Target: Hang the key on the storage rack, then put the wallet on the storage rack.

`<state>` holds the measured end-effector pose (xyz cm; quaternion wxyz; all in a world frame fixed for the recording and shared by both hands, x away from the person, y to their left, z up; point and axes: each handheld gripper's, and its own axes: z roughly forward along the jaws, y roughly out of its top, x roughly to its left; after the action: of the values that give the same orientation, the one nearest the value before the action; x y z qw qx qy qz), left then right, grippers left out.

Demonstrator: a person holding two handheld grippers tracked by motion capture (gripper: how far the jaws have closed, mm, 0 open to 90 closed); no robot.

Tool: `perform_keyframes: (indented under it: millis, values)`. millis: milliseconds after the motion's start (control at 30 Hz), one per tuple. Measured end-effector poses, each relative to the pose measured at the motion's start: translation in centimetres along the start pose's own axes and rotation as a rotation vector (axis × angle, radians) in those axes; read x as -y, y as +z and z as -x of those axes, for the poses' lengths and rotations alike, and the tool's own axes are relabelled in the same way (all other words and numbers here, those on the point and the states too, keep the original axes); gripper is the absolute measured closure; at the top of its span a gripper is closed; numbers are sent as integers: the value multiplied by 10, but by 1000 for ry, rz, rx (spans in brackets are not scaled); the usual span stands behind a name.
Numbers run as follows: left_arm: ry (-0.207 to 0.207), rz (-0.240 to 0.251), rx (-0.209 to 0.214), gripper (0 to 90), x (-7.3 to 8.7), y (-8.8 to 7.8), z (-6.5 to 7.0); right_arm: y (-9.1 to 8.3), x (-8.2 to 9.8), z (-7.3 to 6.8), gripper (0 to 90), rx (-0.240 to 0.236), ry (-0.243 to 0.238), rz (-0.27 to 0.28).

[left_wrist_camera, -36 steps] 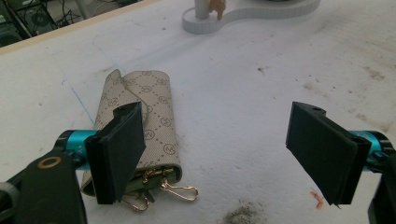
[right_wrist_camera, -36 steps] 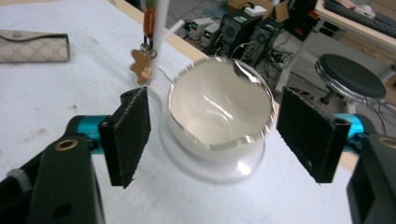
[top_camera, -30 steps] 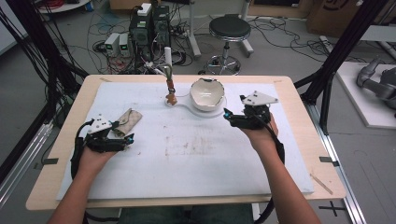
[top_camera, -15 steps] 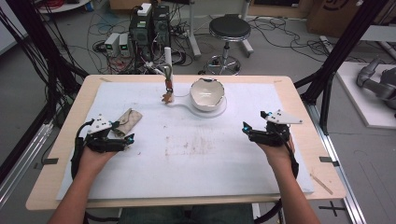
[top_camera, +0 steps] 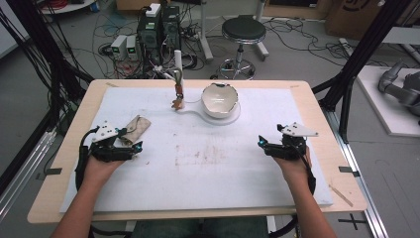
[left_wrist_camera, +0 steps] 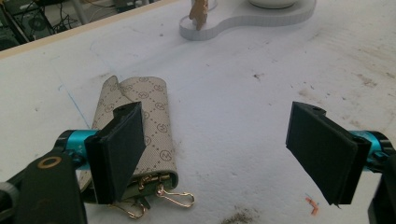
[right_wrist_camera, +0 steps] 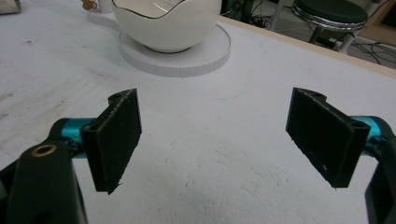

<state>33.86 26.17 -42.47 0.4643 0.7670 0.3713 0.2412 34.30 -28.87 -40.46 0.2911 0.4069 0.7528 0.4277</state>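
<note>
High view: right tool (top_camera: 262,144) has dropped back from the white egg-shaped ceramic bowl (top_camera: 219,99), jaws just opened wide, empty.
Left tool (top_camera: 134,147) rests wide open beside the beige monogram-patterned key pouch (left_wrist_camera: 140,126), ungripped on the white foam-covered surface (top_camera: 223,168); pickup seems next.

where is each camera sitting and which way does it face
High view: above the person's side, looking forward and down on the table; both forearms, left gripper, right gripper.
Left gripper view: on the left gripper, facing the key pouch; its open fingers.
Right gripper view: on the right gripper, facing the white bowl; its open fingers.
Shared: high and right gripper views show the bowl.
</note>
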Motion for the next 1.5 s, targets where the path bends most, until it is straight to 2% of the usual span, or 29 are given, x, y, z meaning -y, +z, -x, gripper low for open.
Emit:
perform_keyframes:
  millis: [200, 233, 433, 533, 833, 1200, 1400, 1500]
  values:
    - [-22, 21, 19, 197, -2, 5, -1, -2, 6, 3, 186, -8, -10, 3]
    - [-23, 41, 18, 197, -2, 5, -1, -3, 8, 5, 186, -4, -11, 3]
    - [-31, 43, 7, 197, -2, 5, -3, -6, 13, 12, 186, 9, 18, 9]
    - [-36, 43, -2, 197, -2, 4, -4, -5, 13, 13, 185, 8, 17, 8]
    - [-33, 28, -33, 197, -1, 3, -5, -3, 13, 10, 185, 7, 1, 0]
    - [-63, 2, -60, 195, 2, 4, -12, -2, 13, 8, 186, 10, -13, -12]
    - [-83, -33, -88, 188, 5, 9, -18, -2, 15, 9, 186, 10, -13, -18]
    - [-96, -69, -104, 188, 8, 16, -27, -3, 15, 10, 186, 11, -13, -18]
